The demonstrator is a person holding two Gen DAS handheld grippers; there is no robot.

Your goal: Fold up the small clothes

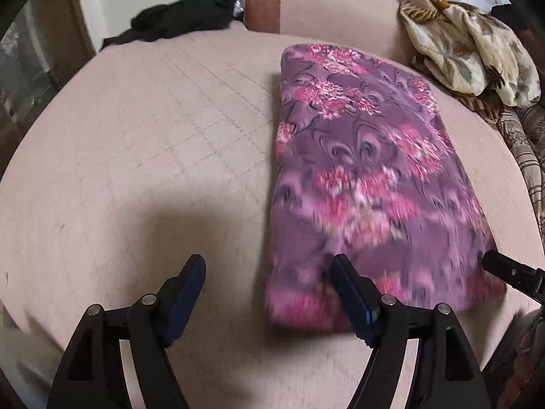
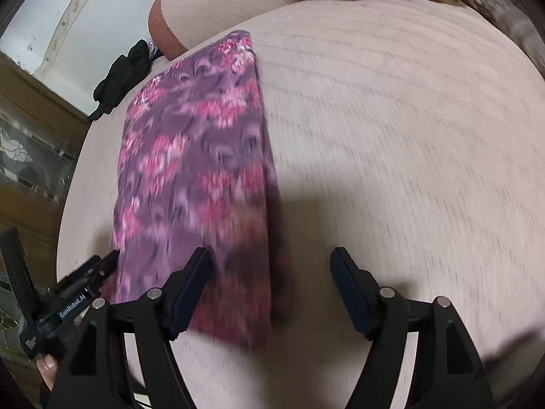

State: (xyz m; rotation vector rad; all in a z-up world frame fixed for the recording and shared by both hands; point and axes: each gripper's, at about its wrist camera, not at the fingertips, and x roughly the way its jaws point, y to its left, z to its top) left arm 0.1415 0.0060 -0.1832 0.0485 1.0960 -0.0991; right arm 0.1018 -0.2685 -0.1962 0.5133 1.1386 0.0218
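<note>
Here, floral purple cloth folded into oblong, seemingly smooth; both claws spread.

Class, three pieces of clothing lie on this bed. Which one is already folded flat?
The purple floral cloth is folded into a neat flat rectangle. The black garment and the cream patterned garment lie crumpled at the far edge.

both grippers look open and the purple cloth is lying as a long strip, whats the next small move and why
Probably lower both grippers onto the near short edge of the purple floral cloth. The left gripper and right gripper are open and hold nothing, and the cloth lies flat as a long folded strip on the beige surface, so folding it end to end looks like the next step.
</note>
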